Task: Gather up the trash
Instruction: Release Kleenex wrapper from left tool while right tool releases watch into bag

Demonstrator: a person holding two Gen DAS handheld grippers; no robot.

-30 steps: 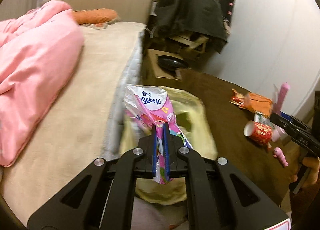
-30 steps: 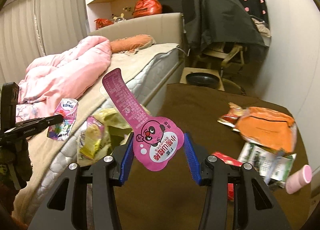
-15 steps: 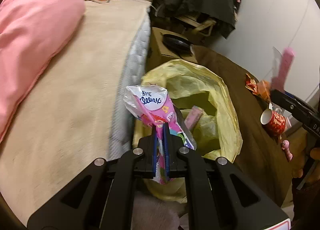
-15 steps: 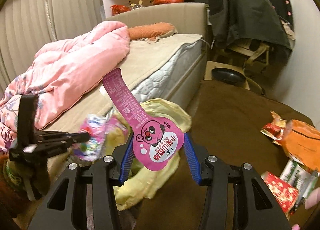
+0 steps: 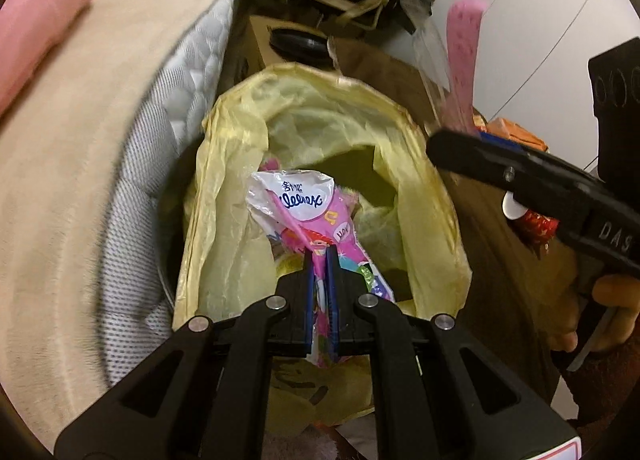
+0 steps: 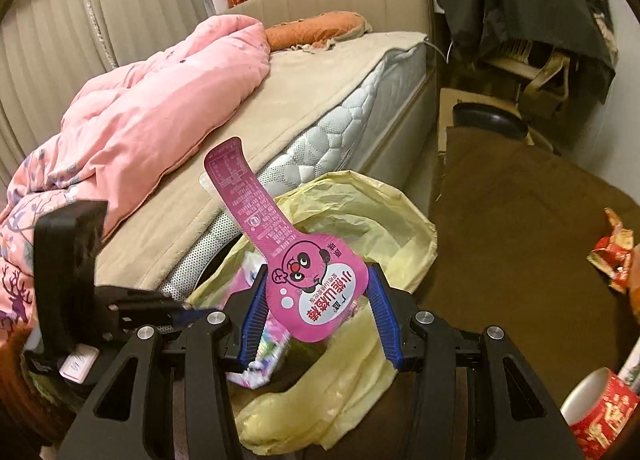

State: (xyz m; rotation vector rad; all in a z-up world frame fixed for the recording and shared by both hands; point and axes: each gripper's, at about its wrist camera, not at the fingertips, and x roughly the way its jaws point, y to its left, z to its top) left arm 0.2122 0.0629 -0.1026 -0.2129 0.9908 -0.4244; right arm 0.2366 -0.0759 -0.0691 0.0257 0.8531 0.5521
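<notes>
My left gripper [image 5: 319, 256] is shut on a crumpled pink and white Kleenex tissue wrapper [image 5: 304, 212] and holds it over the open mouth of the bin lined with a yellow trash bag [image 5: 240, 164]. My right gripper [image 6: 316, 300] is shut on a pink snack wrapper with a cartoon face [image 6: 308, 284] and holds it just above the bag's near rim [image 6: 360, 200]. The right gripper also shows in the left wrist view [image 5: 464, 140], with the pink wrapper [image 5: 464, 56] sticking up. The left gripper shows at the left of the right wrist view [image 6: 200, 314].
The bed [image 6: 320, 84] with a pink quilt [image 6: 140, 108] lies left of the bin. A brown table [image 6: 520, 220] at the right carries a red wrapper [image 6: 612, 256] and a red paper cup [image 6: 600, 412]. A cardboard box with a black pan [image 5: 296, 42] stands behind the bin.
Both grippers have moved in over the yellow bag. The left one now holds the tissue wrapper above the bag's opening, and the right one has come up close beside it.
</notes>
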